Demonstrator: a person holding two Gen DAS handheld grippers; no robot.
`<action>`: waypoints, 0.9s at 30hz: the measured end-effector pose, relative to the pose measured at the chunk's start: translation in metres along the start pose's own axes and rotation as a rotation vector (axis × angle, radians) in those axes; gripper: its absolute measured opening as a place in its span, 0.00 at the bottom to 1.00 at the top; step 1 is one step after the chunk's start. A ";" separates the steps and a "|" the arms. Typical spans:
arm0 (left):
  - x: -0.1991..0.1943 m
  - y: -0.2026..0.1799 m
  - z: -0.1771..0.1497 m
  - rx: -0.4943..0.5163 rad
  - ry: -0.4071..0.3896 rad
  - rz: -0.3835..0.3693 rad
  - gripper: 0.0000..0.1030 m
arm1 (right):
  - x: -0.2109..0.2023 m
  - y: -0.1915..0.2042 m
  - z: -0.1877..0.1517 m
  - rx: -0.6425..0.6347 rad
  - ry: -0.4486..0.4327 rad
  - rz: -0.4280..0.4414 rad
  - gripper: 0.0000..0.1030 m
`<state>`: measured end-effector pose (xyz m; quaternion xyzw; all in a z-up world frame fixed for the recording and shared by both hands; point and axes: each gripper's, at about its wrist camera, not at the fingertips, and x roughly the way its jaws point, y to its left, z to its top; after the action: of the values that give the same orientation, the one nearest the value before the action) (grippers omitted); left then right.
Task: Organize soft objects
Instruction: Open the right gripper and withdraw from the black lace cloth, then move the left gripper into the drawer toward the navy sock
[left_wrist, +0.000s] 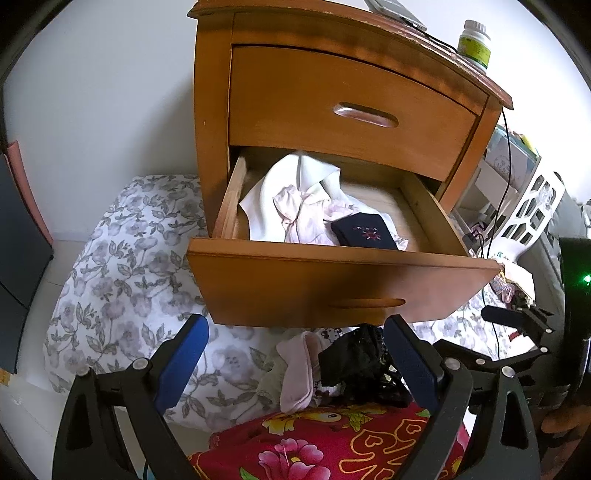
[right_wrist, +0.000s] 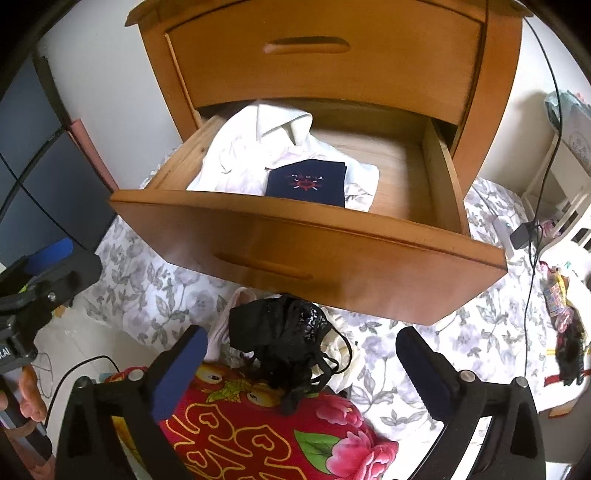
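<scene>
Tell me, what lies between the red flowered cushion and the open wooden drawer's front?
A black lace garment and a pale pink cloth, heaped on the floral sheet; both views show it.

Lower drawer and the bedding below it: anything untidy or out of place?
Yes. In the open lower drawer, a white shirt lies crumpled under a folded navy cloth. Below the drawer, black lace underwear and a pink garment are heaped loosely on the floral bedding.

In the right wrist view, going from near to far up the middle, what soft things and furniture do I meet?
Red floral cushion → black lace garment → open wooden drawer front → folded navy embroidered cloth → white collared shirt → closed upper drawer.
</scene>
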<state>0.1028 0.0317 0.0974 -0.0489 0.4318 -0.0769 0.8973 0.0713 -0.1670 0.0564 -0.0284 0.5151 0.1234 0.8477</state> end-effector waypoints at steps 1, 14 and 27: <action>0.001 0.000 0.000 -0.001 0.000 -0.001 0.93 | 0.000 0.000 0.000 0.002 -0.003 -0.001 1.00; 0.006 -0.002 0.006 0.000 0.002 0.013 0.93 | -0.008 -0.017 -0.001 0.074 -0.059 -0.030 1.00; -0.001 -0.005 0.040 0.047 -0.059 0.035 0.93 | -0.016 -0.023 -0.002 0.079 -0.079 -0.068 1.00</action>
<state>0.1331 0.0277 0.1244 -0.0223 0.4042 -0.0698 0.9117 0.0676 -0.1926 0.0674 -0.0075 0.4843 0.0750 0.8717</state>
